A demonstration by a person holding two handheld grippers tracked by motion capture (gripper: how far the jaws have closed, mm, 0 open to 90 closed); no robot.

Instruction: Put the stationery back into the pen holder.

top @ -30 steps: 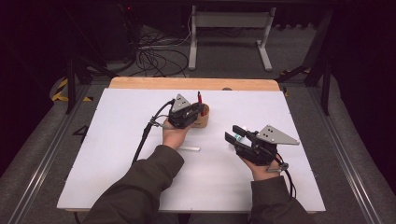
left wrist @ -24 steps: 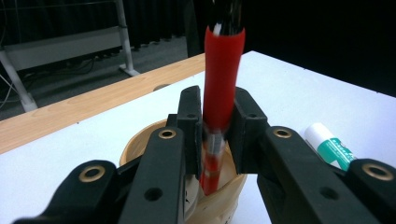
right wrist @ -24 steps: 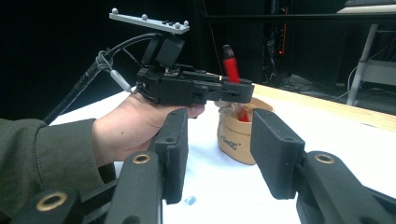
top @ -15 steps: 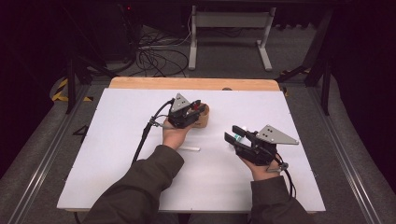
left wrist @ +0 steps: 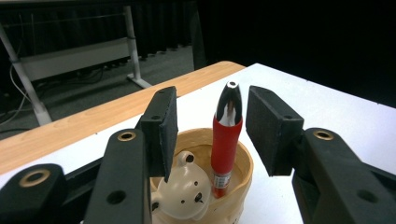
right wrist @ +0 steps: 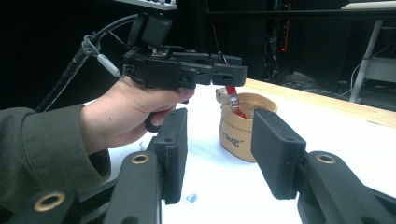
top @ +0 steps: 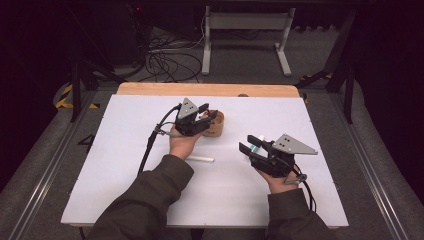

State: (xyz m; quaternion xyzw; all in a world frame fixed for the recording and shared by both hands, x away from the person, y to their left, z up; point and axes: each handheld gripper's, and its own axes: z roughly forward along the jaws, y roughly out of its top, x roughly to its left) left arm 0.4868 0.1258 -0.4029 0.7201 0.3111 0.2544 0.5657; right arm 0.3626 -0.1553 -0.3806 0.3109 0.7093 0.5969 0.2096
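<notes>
A tan cup [top: 216,129] with a small white bear [left wrist: 180,191] at its rim stands near the table's far middle. A red pen [left wrist: 225,144] with a silver tip stands upright in the cup [left wrist: 236,170]. My left gripper [top: 208,112] hovers over it. Its jaws have just been opening, and the pen rises between the pads [left wrist: 161,126] without touching them. My right gripper [top: 251,145] is held low to the right, open, pointing toward the cup [right wrist: 243,135]. A small white and teal thing [top: 255,142] shows by its jaws, untouched by the pads.
A white stick-like pen [top: 200,159] lies on the white tabletop [top: 125,165] just below the left hand. A wooden strip [top: 150,89] borders the far edge. Beyond it are cables and a metal stand [top: 245,30] on the dark floor.
The left gripper's jaws have opened and let go of the red pen, which has dropped from above the gripper into the cup. The right gripper has stayed where it was.
</notes>
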